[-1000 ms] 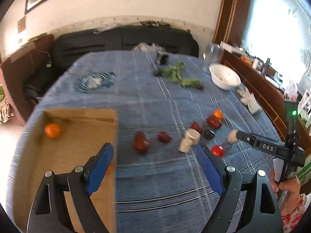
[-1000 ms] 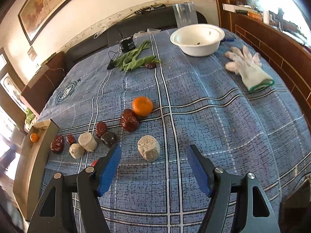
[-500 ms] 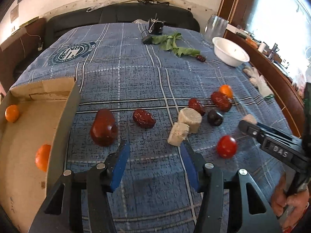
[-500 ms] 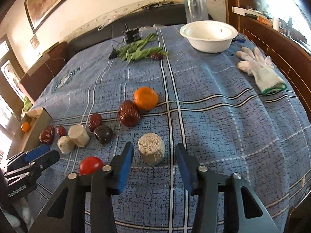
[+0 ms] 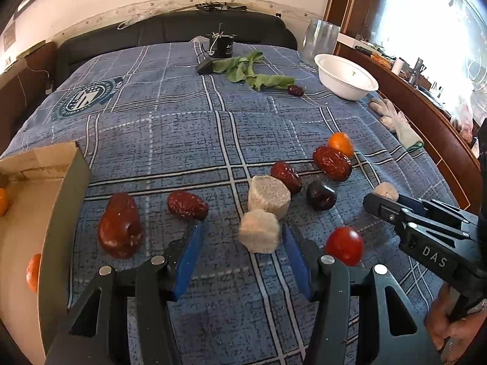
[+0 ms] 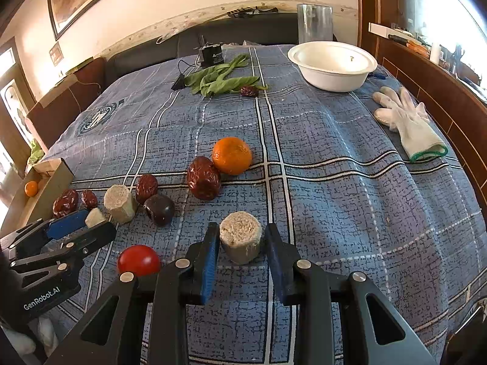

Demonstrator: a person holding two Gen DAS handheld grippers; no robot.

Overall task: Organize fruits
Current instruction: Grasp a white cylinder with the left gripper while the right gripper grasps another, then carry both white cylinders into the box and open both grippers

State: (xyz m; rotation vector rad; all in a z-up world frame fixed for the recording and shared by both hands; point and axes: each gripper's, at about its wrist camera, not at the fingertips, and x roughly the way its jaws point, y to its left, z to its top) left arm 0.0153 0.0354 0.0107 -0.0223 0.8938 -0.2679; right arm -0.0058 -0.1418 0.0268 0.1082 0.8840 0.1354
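Right gripper (image 6: 240,251), low centre of its own view, is closing on a pale fibrous cylinder chunk (image 6: 240,240) standing on end on the blue plaid cloth (image 6: 350,188); the blue pads flank its sides, seemingly just touching. It looks light, stiff and rough-skinned, so a squeeze across the round flanks at mid-height should hold without slipping. Left gripper (image 5: 240,245), bottom centre of the left wrist view, is narrowing too, around a smaller pale chunk (image 5: 258,234) that sits against the right pad, a gap on the left. Just right lies a glossy red tomato (image 5: 344,245), likely soft and slippery. The cardboard box (image 5: 65,200) waits at the left edge.
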